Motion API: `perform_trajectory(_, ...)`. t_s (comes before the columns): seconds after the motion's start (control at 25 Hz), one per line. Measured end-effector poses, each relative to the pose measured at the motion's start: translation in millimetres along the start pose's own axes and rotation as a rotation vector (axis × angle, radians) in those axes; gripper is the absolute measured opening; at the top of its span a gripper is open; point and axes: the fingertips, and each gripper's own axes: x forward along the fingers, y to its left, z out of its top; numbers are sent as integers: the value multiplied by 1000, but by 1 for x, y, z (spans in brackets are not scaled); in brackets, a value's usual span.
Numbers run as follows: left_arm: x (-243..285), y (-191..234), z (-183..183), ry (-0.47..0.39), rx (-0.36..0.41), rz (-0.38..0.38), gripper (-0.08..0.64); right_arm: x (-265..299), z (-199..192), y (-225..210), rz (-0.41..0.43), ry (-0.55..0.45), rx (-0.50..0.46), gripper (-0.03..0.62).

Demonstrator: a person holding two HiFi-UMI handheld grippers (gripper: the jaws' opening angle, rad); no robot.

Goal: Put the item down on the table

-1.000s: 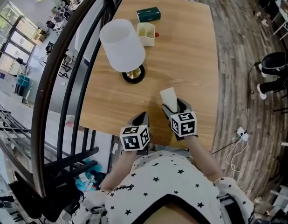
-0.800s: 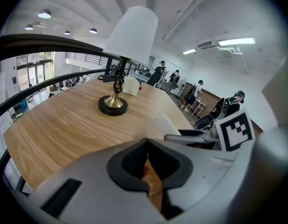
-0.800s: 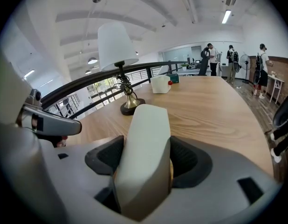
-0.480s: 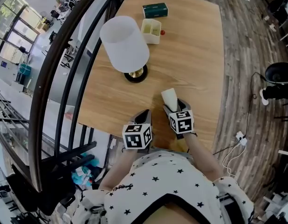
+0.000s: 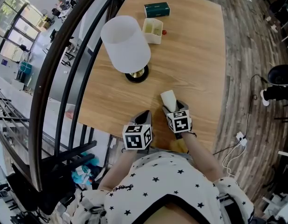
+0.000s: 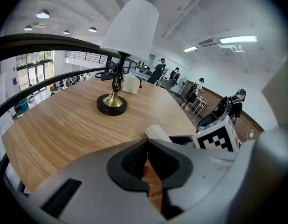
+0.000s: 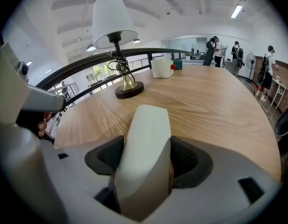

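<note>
My right gripper [image 5: 171, 107] [image 7: 146, 157] is shut on a pale off-white block [image 5: 168, 98] [image 7: 145, 146], whose rounded end sticks forward past the jaws. It hangs over the near part of the wooden table [image 5: 195, 55]; whether the block touches the wood I cannot tell. My left gripper [image 5: 142, 117] [image 6: 146, 157] is at the table's near edge, left of the right one, shut with its jaws together and nothing between them. The left gripper view also catches the block's tip [image 6: 156, 133] and the right gripper's marker cube [image 6: 217, 136].
A table lamp with a white shade [image 5: 125, 44] [image 7: 113, 22] and a dark round base [image 5: 136, 74] [image 6: 112, 107] stands on the table's left half. Far back are a white container [image 5: 153, 31] and a green box [image 5: 157, 9]. A black curved railing [image 5: 65, 78] runs along the left edge.
Across the head views, the right gripper with the block stays almost in place over the table's near part. The head camera shifted a little. The left gripper has not moved.
</note>
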Motion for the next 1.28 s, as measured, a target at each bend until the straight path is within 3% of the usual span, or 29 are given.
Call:
perform_trajectory(0.56,-17,-6,-11,-4,25,-24,14,1,-2,4,-50,-1,-80,307)
perform_trajectory(0.8,-40,-1,-23,-2,34,-23,14,-19,-8,3,-60,-44,59,333)
perform_trajectory(1.28,-90,4,-58,4,80,-61,14,-81,-31,44,-119,-158,150,333)
